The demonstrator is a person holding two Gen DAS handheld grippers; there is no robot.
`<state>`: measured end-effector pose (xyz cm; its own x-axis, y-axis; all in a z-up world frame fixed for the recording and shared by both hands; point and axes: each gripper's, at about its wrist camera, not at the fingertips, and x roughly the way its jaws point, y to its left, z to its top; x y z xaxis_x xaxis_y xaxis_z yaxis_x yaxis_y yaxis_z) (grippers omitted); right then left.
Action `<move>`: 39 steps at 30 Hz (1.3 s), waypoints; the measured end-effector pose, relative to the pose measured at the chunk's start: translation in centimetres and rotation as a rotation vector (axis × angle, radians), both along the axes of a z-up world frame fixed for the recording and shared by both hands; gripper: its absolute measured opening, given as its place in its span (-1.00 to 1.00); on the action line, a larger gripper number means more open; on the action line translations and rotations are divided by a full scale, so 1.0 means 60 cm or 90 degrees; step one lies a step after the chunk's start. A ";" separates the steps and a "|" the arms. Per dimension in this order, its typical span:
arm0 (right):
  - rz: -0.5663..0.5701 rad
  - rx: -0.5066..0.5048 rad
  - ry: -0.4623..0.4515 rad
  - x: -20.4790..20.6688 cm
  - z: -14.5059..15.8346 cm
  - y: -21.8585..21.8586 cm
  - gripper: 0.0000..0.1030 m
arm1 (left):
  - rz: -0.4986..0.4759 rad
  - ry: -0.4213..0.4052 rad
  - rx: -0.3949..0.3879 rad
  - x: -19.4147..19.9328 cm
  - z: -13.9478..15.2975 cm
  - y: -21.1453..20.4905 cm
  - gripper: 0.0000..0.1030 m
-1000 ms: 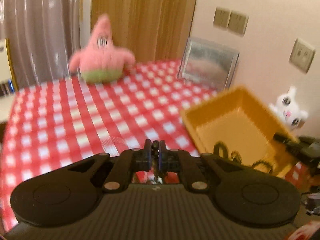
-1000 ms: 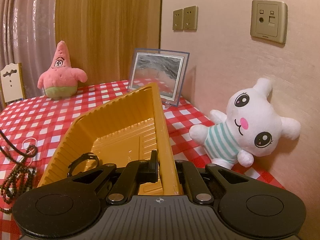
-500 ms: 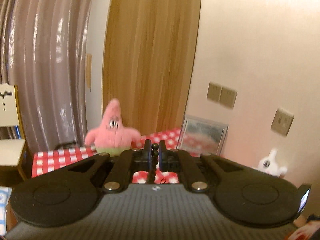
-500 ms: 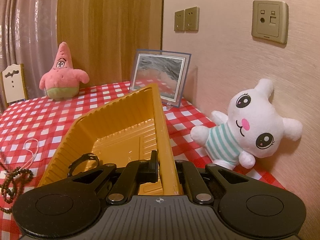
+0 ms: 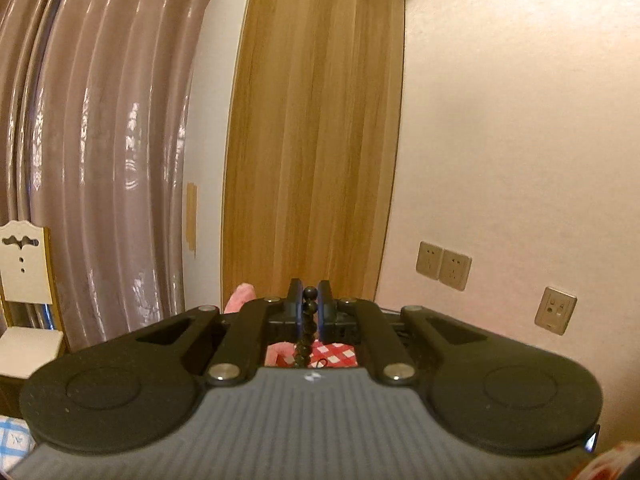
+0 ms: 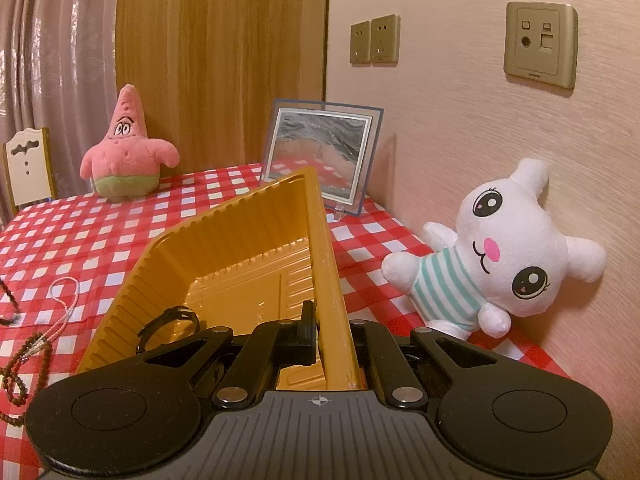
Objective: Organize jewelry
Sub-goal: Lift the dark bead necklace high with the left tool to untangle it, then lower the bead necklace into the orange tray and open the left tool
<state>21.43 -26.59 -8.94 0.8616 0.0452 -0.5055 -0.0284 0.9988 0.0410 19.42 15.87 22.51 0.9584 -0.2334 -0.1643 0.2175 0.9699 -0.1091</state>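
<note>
While the left gripper (image 5: 309, 300) points almost level at the wall, its jaws are clenched on a strand of dark beads (image 5: 307, 322); the top bead sits between the fingertips and the strand hangs straight down toward six o'clock, over a sliver of red checked tablecloth (image 5: 340, 350) seen through the gap in the gripper. At about ten o'clock from those fingertips the pink tip of the starfish plush (image 5: 243, 295) peeks over the gripper body. Beyond stand a wooden panel (image 5: 312, 140), a shiny curtain (image 5: 100, 160) to nine o'clock, and wall sockets (image 5: 443, 266) toward three o'clock.

The right gripper (image 6: 325, 330) is clamped on the right-hand wall of the yellow tray (image 6: 240, 248), one finger inside and the other outside it, with the tray tipped up on the tablecloth. Inside the tray, at nine o'clock from the fingers, lies a black bracelet (image 6: 168, 322). Farther out at nine o'clock, on the cloth, lies a brown bead necklace (image 6: 24, 364) with a thin pale cord (image 6: 66, 296) by it. At twelve o'clock behind the tray stands a framed picture (image 6: 320, 156); the starfish plush sits at ten o'clock, and a white plush in a striped shirt (image 6: 504, 248) leans on the wall at three o'clock. A chair (image 6: 28, 164) stands past the table's far left edge.
</note>
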 end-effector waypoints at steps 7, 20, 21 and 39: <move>0.003 -0.001 -0.002 -0.001 0.003 0.003 -0.91 | -0.013 -0.002 0.009 0.002 0.019 -0.011 -0.89; 0.004 -0.002 -0.003 -0.002 0.004 0.004 -0.91 | -0.136 -0.012 0.011 0.033 0.041 -0.083 -0.89; 0.004 -0.003 -0.004 -0.002 0.004 0.004 -0.91 | -0.153 -0.016 0.010 0.036 0.042 -0.095 -0.89; 0.009 -0.007 -0.010 0.001 0.008 0.004 -0.90 | -0.368 0.042 -0.094 0.124 -0.025 -0.280 -0.89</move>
